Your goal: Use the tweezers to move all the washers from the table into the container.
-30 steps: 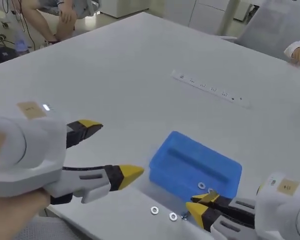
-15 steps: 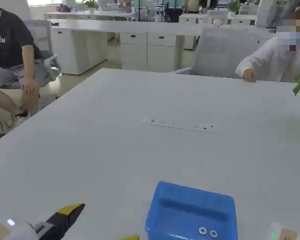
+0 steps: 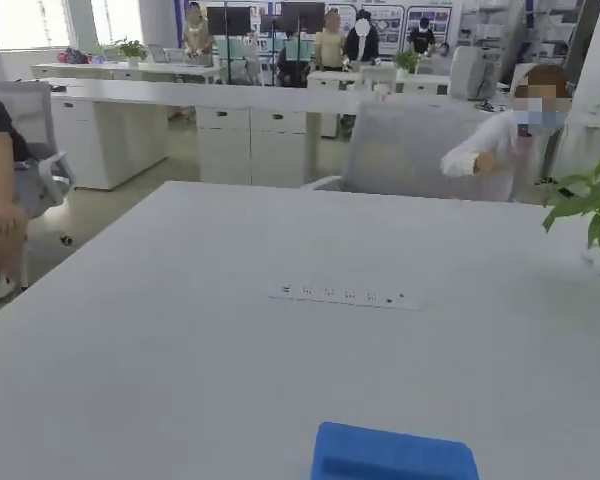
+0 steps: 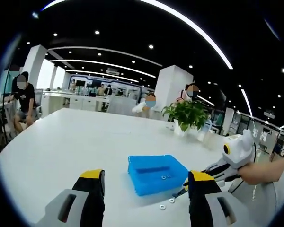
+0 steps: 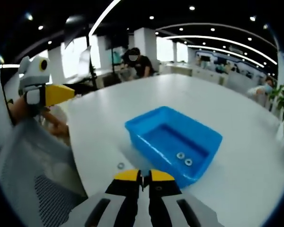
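The blue container (image 3: 395,455) shows at the bottom edge of the head view. In the right gripper view it (image 5: 173,142) holds two washers (image 5: 184,158), and one loose washer (image 5: 120,165) lies on the table in front of it. My right gripper (image 5: 143,175) is shut just before the container's near wall, with nothing seen past its tips. My left gripper (image 4: 146,182) is open and empty, facing the container (image 4: 156,172). Two loose washers (image 4: 166,204) lie on the table, close to the right gripper's tip (image 4: 183,191).
A white power strip (image 3: 345,295) is set into the table (image 3: 180,340) beyond the container. A potted plant (image 4: 187,115) stands at the far side. People sit around the table and at desks behind. The left gripper (image 5: 61,92) hangs off the table's near edge.
The head camera has tilted up, so both grippers and the loose washers have slid out of the bottom of the head view. No move of the things themselves can be told.
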Action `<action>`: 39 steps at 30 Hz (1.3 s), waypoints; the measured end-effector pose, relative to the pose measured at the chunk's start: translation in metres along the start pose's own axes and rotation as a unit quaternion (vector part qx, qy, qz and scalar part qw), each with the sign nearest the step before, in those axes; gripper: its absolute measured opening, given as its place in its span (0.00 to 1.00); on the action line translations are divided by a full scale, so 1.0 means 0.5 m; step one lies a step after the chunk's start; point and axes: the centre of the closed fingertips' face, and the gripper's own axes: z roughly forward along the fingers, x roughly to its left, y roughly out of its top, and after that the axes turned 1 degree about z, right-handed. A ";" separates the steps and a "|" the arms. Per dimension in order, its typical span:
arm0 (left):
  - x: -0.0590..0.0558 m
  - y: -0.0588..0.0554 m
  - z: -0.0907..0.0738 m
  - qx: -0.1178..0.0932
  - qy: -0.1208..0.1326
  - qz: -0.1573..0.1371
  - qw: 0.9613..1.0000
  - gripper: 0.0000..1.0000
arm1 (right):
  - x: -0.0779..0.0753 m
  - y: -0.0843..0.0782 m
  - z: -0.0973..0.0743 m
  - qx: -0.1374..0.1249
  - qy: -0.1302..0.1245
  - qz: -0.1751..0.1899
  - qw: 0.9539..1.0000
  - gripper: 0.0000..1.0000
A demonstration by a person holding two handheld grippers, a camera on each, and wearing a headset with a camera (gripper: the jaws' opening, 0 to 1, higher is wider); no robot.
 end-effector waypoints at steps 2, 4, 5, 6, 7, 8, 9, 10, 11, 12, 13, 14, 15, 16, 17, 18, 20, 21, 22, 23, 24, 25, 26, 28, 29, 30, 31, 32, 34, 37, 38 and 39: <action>-0.022 0.002 0.002 -0.001 -0.022 0.041 0.999 0.74 | 0.003 0.005 -0.001 -0.006 -0.001 0.016 1.000 0.03; -0.045 0.003 0.004 -0.001 -0.042 0.067 0.997 0.74 | 0.001 0.012 -0.002 -0.014 -0.004 0.013 1.000 0.03; -0.053 -0.001 0.004 0.002 -0.050 0.070 0.996 0.74 | 0.000 0.016 -0.003 -0.016 -0.007 0.013 1.000 0.03; -0.057 -0.004 0.005 0.007 -0.053 0.069 0.996 0.74 | -0.002 0.020 -0.006 -0.017 -0.012 0.017 1.000 0.03; -0.058 -0.008 0.006 0.011 -0.057 0.068 0.996 0.73 | -0.004 0.024 -0.008 -0.019 -0.016 0.022 0.999 0.03; -0.062 -0.014 0.008 0.020 -0.064 0.061 0.996 0.73 | -0.002 0.030 -0.012 -0.025 -0.016 0.022 0.999 0.03; -0.064 -0.014 0.008 0.020 -0.068 0.056 0.996 0.73 | -0.001 0.035 -0.014 -0.029 -0.016 0.021 0.999 0.03; -0.064 -0.010 0.008 0.015 -0.071 0.048 0.996 0.73 | -0.001 0.040 -0.016 -0.033 -0.016 0.021 0.999 0.03; -0.064 -0.009 0.008 0.012 -0.073 0.041 0.996 0.73 | 0.000 0.048 -0.020 -0.041 -0.016 0.018 0.999 0.03; -0.063 -0.009 0.007 0.013 -0.075 0.027 0.997 0.72 | 0.000 0.054 -0.023 -0.045 -0.018 0.018 0.999 0.03; -0.063 -0.009 0.007 0.013 -0.077 0.019 0.997 0.72 | -0.003 0.062 -0.028 -0.052 -0.023 0.027 0.998 0.03; -0.063 -0.009 0.007 0.013 -0.082 0.006 0.997 0.72 | -0.003 0.068 -0.031 -0.056 -0.024 0.030 0.998 0.03; -0.063 -0.009 0.007 0.013 -0.083 0.001 0.996 0.72 | -0.003 0.078 -0.037 -0.062 -0.024 0.032 0.997 0.03; -0.063 -0.007 0.007 0.011 -0.082 0.001 0.997 0.71 | -0.003 0.085 -0.041 -0.066 -0.024 0.032 0.997 0.03; -0.064 -0.006 0.007 0.008 -0.081 0.003 0.997 0.71 | -0.001 0.100 -0.045 -0.072 -0.025 0.030 0.997 0.03; -0.062 -0.005 0.006 0.006 -0.079 0.007 0.997 0.71 | -0.002 0.108 -0.048 -0.074 -0.026 0.028 0.996 0.03; -0.064 -0.004 0.005 0.004 -0.078 0.017 0.997 0.71 | -0.006 0.125 -0.054 -0.080 -0.031 0.025 0.996 0.03; -0.065 -0.004 0.005 0.004 -0.078 0.019 0.997 0.71 | -0.008 0.134 -0.057 -0.084 -0.033 0.027 0.996 0.03; -0.066 -0.003 0.005 0.004 -0.079 0.019 0.997 0.71 | -0.010 0.140 -0.058 -0.087 -0.033 0.028 0.995 0.03; -0.067 -0.002 0.005 0.003 -0.081 0.019 0.997 0.71 | -0.011 0.146 -0.059 -0.090 -0.033 0.029 0.995 0.03; -0.067 -0.002 0.004 0.002 -0.081 0.018 0.997 0.71 | -0.013 0.154 -0.060 -0.094 -0.033 0.029 0.995 0.03; -0.066 0.000 0.004 0.000 -0.079 0.019 0.997 0.71 | -0.014 0.158 -0.060 -0.096 -0.033 0.029 0.994 0.03; -0.065 0.001 0.003 -0.001 -0.078 0.019 0.997 0.71 | -0.015 0.162 -0.059 -0.097 -0.033 0.029 0.994 0.03; -0.062 0.001 0.002 -0.003 -0.075 0.021 0.997 0.71 | -0.018 0.169 -0.058 -0.099 -0.034 0.029 0.994 0.03; -0.061 0.001 0.002 -0.003 -0.074 0.022 0.997 0.71 | -0.021 0.171 -0.057 -0.101 -0.035 0.030 0.994 0.03; -0.062 0.001 0.002 -0.002 -0.073 0.023 0.997 0.71 | -0.024 0.176 -0.056 -0.104 -0.033 0.035 0.993 0.03; -0.061 0.001 0.002 -0.002 -0.072 0.024 0.997 0.71 | -0.026 0.178 -0.055 -0.107 -0.031 0.037 0.993 0.03; -0.061 0.002 0.002 -0.002 -0.070 0.029 0.997 0.71 | -0.028 0.181 -0.053 -0.109 -0.030 0.039 0.993 0.03; -0.060 0.004 0.001 -0.005 -0.067 0.032 0.997 0.72 | -0.029 0.184 -0.048 -0.106 -0.027 0.040 0.993 0.03; -0.053 0.005 0.001 -0.006 -0.058 0.036 0.998 0.72 | -0.036 0.186 -0.036 -0.098 -0.021 0.039 0.994 0.03; -0.052 0.006 0.001 -0.008 -0.057 0.037 0.998 0.72 | -0.036 0.188 -0.033 -0.097 -0.017 0.042 0.994 0.03; -0.052 0.007 0.000 -0.010 -0.055 0.037 0.998 0.72 | -0.037 0.190 -0.029 -0.096 -0.014 0.044 0.994 0.03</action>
